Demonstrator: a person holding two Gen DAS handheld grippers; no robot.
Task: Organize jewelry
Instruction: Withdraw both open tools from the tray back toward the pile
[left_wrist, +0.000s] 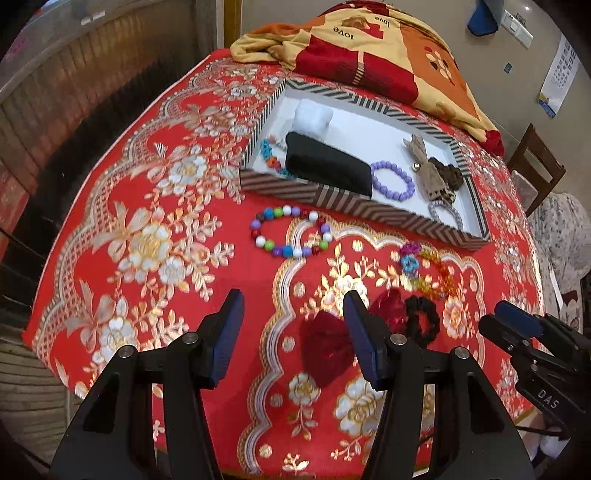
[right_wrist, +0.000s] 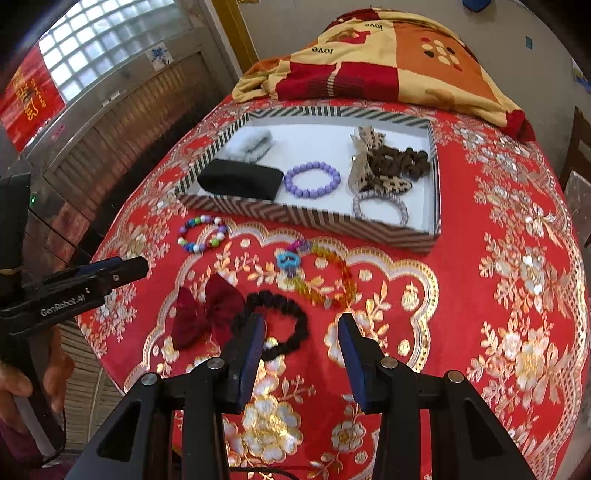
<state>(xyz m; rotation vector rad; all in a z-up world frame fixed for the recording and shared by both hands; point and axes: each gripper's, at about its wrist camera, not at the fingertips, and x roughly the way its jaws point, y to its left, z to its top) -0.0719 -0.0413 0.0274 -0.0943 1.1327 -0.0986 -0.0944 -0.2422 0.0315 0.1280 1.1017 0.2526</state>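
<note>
While both claws are hanging apart, I'm eyeing black scrunchie (right_wrist: 275, 325); right gripper (right_wrist: 301, 354) risks snagging tablecloth (right_wrist: 498, 295) w/ it.

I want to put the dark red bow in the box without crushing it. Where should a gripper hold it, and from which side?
Grip the dark red bow at its narrow centre knot, coming from above with one finger on each side of the waist. It lies flat on the tablecloth, its two puffy loops spread sideways, so the middle is the thinnest, firmest part. The open left gripper is nearest.

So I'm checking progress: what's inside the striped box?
The box holds a purple bracelet, black pouch, white pad, brown scrunchie, silver band. Under the pouch is hidden.
</note>
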